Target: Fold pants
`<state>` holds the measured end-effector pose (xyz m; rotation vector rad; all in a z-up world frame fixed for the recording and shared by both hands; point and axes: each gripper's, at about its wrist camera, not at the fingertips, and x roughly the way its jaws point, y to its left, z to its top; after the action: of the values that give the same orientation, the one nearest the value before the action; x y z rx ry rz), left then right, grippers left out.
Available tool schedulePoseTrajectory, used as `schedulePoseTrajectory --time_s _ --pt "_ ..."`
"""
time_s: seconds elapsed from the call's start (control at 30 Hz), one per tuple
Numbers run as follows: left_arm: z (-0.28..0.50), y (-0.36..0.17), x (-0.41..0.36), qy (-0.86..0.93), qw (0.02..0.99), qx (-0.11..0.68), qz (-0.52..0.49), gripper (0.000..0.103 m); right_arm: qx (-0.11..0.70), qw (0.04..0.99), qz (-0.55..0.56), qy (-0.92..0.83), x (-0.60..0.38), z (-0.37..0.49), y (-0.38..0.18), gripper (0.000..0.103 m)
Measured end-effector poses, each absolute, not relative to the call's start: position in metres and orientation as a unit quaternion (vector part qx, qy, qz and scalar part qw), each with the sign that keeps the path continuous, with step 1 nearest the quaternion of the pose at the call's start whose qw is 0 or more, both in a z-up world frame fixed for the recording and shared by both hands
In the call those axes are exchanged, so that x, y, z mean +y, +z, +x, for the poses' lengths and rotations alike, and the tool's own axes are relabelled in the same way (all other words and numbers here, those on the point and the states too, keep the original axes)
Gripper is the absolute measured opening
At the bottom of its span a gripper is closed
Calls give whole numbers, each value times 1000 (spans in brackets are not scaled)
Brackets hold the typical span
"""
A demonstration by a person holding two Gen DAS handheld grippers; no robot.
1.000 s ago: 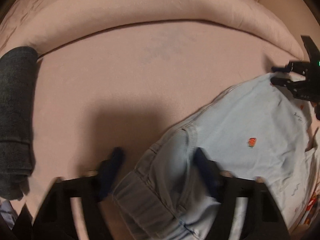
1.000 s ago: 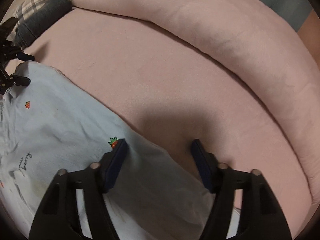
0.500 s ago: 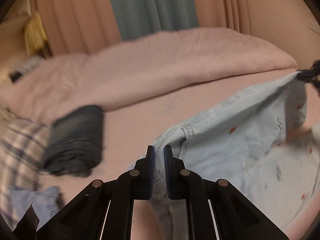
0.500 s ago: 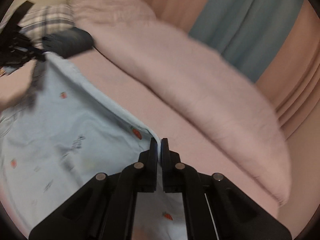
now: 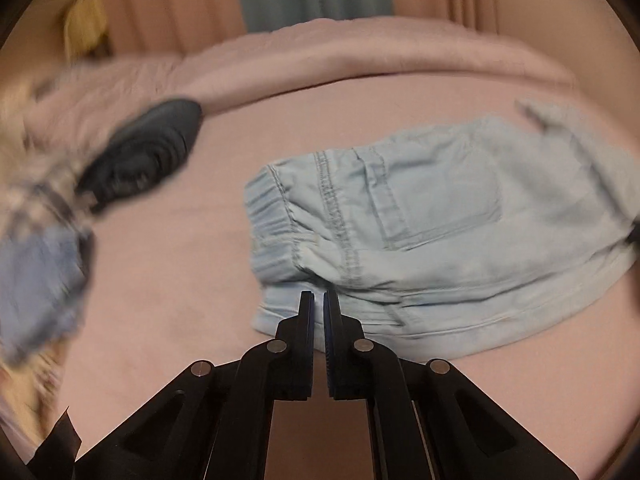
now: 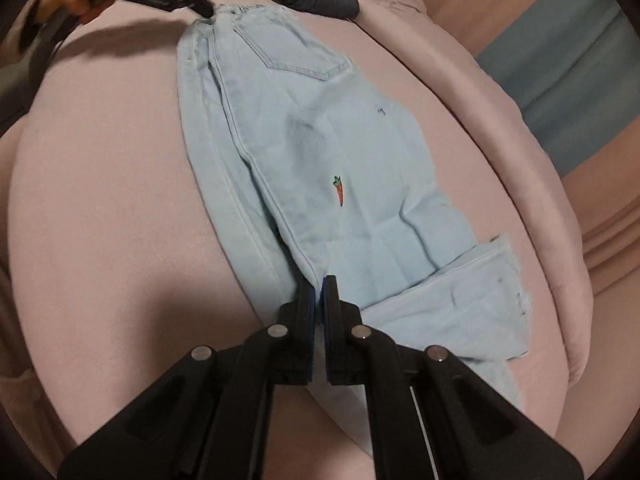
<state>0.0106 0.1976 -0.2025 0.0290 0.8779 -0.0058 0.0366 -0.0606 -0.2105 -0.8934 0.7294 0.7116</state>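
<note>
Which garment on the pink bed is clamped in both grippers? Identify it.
The light blue denim pants with the carrot patch: left gripper pinches the waistband, right gripper the leg fold. The rolled dark grey garment lies apart, untouched.

Black hand-held gripper [image 5: 315, 300] (blue pads, silver rivets)

soft denim pants [image 6: 320, 152] (frayed hem), matt pink bedsheet [image 6: 100, 200]

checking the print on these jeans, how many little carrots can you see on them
1. A single carrot shows on the jeans, mid-leg in the right wrist view. Others may be hidden in the fold or underneath.
</note>
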Motion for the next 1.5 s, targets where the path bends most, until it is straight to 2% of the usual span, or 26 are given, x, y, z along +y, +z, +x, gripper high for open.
schedulePoseTrajectory --time_s 0.1,0.23,0.3,0.33,0.37,0.4,0.6,0.63,0.67,0.7,0.77,0.87,1.03,1.17,1.3,1.33,1.37,1.4,1.43,1.47,1.5 --pt "7 -188 232 -73 882 424 -194 6 338 798 -382 321 -66 45 -201 3" --pt "14 -203 260 -86 837 418 -342 7 341 819 -337 316 -80 36 -193 4" --pt "22 -217 263 -84 805 432 -397 23 343 823 -323 315 -81 27 -193 4" --pt "23 -221 263 -79 797 432 -413 46 345 825 -319 314 -81 28 -194 4" --pt "27 -226 264 -80 788 427 -437 58 345 826 -316 315 -79 24 -193 4" --pt "30 -229 266 -74 780 419 -459 59 345 827 -311 316 -80 24 -194 4" --pt "47 -229 266 2 772 425 -473 59 343 833 -296 319 -82 15 -191 5" --pt "49 -228 265 8 773 424 -471 51 343 834 -292 320 -82 15 -190 5" --pt "50 -226 264 23 777 422 -467 29 343 835 -289 320 -83 16 -190 5" --pt "51 -222 261 31 779 420 -465 21 343 836 -285 320 -83 17 -190 5" --pt "44 -211 262 33 785 395 -475 11 341 840 -279 318 -83 17 -189 5" --pt "35 -190 261 35 814 370 -447 10 325 847 -275 319 -84 14 -182 5" --pt "26 -196 251 55 830 390 -396 10 315 840 -282 340 -81 1 -174 4" --pt "29 -232 254 74 816 421 -389 10 348 817 -308 341 -74 -4 -204 5" --pt "34 -224 252 66 822 433 -364 12 357 798 -346 342 -65 -10 -229 9" --pt "35 -220 251 70 820 443 -357 22 362 801 -335 341 -66 -7 -227 7" --pt "34 -215 252 81 818 453 -345 41 367 803 -324 339 -68 -5 -224 10" --pt "28 -209 252 98 820 456 -332 50 371 807 -311 339 -71 -2 -220 14" --pt "19 -200 252 113 829 447 -317 61 376 813 -289 337 -77 0 -212 24" --pt "12 -192 250 124 838 438 -301 63 380 817 -271 338 -83 1 -205 32" --pt "4 -182 247 132 849 428 -280 63 382 824 -244 340 -92 2 -197 36"
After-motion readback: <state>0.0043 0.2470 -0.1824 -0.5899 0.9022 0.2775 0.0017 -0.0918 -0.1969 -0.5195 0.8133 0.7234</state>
